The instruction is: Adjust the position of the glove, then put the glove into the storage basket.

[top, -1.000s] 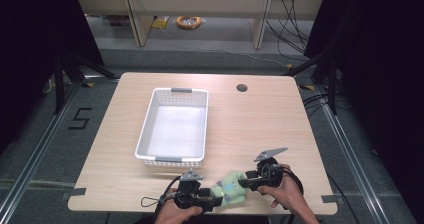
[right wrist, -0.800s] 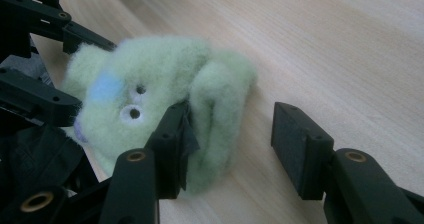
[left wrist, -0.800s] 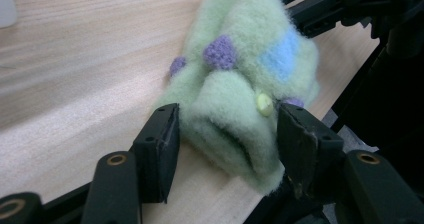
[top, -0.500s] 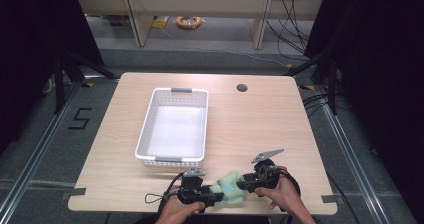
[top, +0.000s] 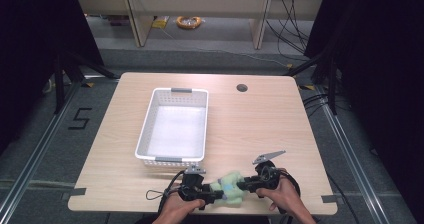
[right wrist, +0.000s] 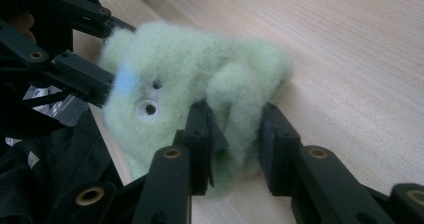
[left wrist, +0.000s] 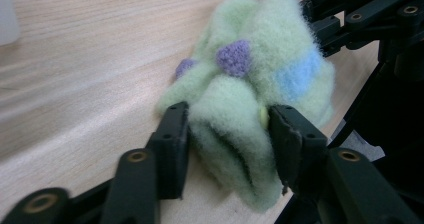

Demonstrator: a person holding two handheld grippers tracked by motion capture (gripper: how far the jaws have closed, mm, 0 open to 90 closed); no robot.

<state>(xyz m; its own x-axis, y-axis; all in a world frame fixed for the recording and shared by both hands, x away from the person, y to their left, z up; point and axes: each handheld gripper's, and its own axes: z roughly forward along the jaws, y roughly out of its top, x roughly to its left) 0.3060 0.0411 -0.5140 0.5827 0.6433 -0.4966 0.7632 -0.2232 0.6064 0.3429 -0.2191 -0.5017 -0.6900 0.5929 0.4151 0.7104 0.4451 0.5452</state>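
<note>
- Dark curtains and a grey floor ring your wooden table (top: 280, 129); a shelf stands at the far side.
- Left of centre sits a white basket (top: 147, 129), holding nothing you can see, well apart from your hands.
- At the near edge, your left gripper (top: 212, 196) has just been closing, and its pads now press a fold of the green plush toy (top: 231, 186) from the left.
- That toy lies on the table between both grippers, just near of the basket; purple and blue patches show on it in the left gripper view (left wrist: 250, 84).
- Your right gripper (top: 242, 185) has also just been closing, and its jaws pinch a fluffy lobe from the right (right wrist: 235, 134).
- Judging by the look, the toy is light, soft and squashy: it will give and sag, not slip. Grip thick folds deep between the pads, not loose fluff.
</note>
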